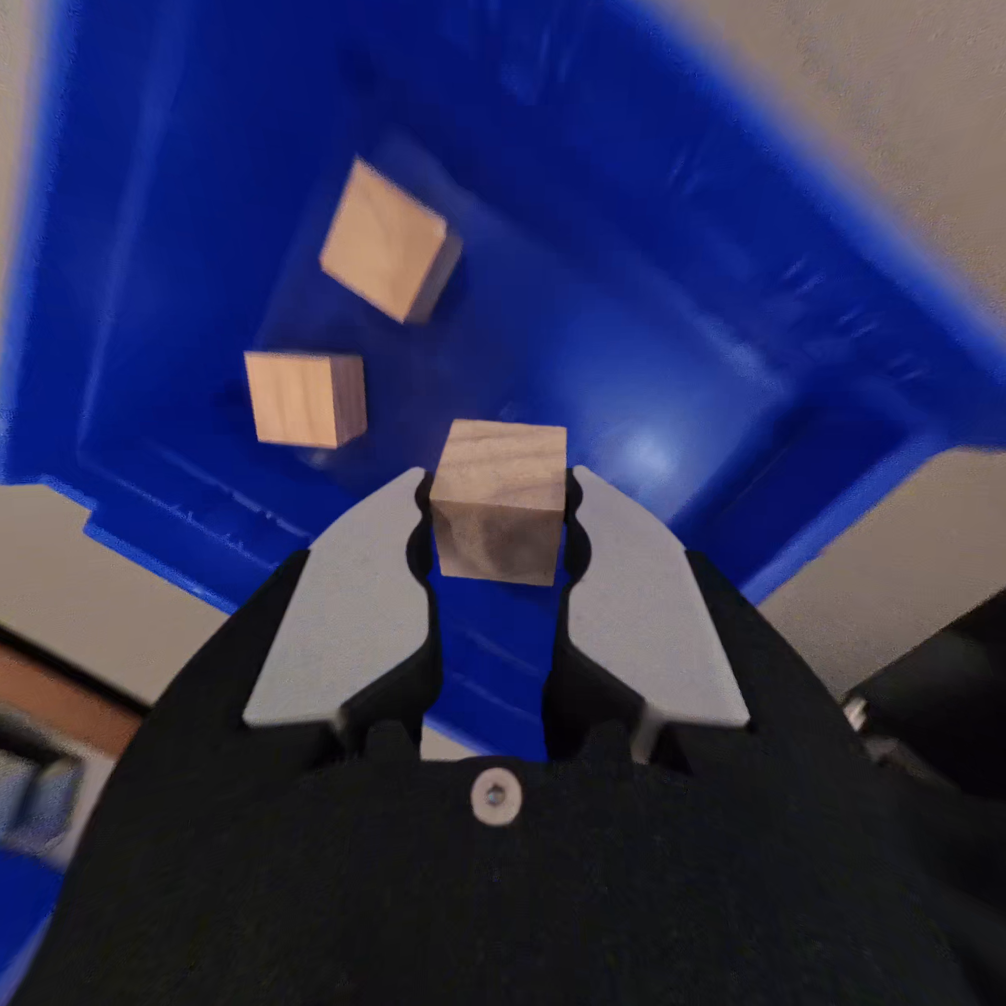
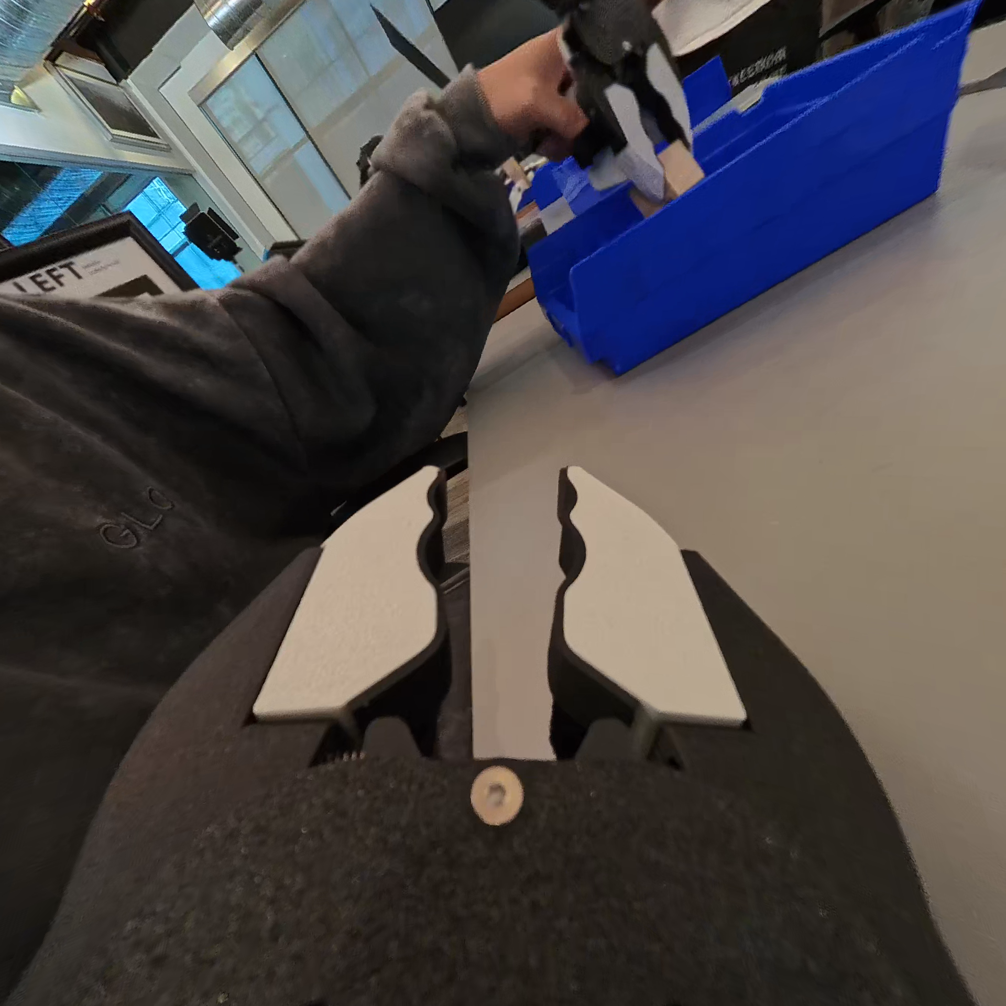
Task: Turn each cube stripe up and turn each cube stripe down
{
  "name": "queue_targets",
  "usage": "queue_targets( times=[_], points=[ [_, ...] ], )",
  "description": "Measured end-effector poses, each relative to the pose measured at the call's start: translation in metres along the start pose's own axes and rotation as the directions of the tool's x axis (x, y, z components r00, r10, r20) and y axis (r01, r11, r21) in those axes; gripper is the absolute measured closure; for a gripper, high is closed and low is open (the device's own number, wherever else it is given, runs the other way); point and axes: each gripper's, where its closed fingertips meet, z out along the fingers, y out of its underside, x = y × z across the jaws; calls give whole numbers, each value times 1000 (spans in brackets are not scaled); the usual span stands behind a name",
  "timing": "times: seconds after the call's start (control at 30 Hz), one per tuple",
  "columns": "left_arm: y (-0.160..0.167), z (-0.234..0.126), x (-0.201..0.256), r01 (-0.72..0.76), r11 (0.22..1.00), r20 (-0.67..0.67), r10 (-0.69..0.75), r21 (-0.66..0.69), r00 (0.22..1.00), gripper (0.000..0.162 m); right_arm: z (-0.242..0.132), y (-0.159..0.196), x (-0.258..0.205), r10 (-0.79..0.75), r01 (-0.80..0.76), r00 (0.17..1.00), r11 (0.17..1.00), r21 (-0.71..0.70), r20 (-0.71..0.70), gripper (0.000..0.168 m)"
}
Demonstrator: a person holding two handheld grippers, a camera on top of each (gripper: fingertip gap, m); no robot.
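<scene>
Three wooden cubes and one blue bin (image 1: pixel 680 272) on the grey table (image 2: pixel 762 462). My left hand-held gripper (image 1: pixel 498 479) is clamped on one cube (image 1: pixel 498 501), held above the bin's near end, clear of its floor. The other two cubes lie on the bin floor: a middle cube (image 1: pixel 305 400) beyond the held one, and a far cube (image 1: pixel 389 239) deeper in the bin, tilted askew. No stripe is visible on any face shown. My right hand-held gripper (image 2: pixel 503 490) rests over the table well short of the bin, fingers parted, nothing between them. A dark sleeve (image 2: pixel 326 326) reaches toward the bin.
</scene>
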Motion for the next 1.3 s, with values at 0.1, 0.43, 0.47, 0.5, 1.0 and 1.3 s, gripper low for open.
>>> queue_targets(
  times=[0.1,0.43,0.47,0.5,1.0,1.3],
  points=[
    [-54,-43,36,143,943,-143,-103,302,984,118,-10,-33,22,-52,54,996,998,23,-78,128],
    [-198,-109,207,586,526,-746,151,616,649,118,-5,-102,27,120,-140,989,953,-269,-89,108],
    [-208,-113,217,636,486,-785,204,600,584,118,-2,-107,25,128,-143,989,962,-233,-79,107],
    [-216,-112,227,673,484,-823,229,560,520,118,1,-109,25,145,-155,987,968,-196,-68,102],
    [-238,-66,263,757,526,-920,172,387,352,118,12,-112,43,473,-478,873,878,21,119,116],
    [-195,-57,238,761,409,-849,74,504,522,86,-17,-125,45,425,-429,902,901,57,69,123]
  ],
)
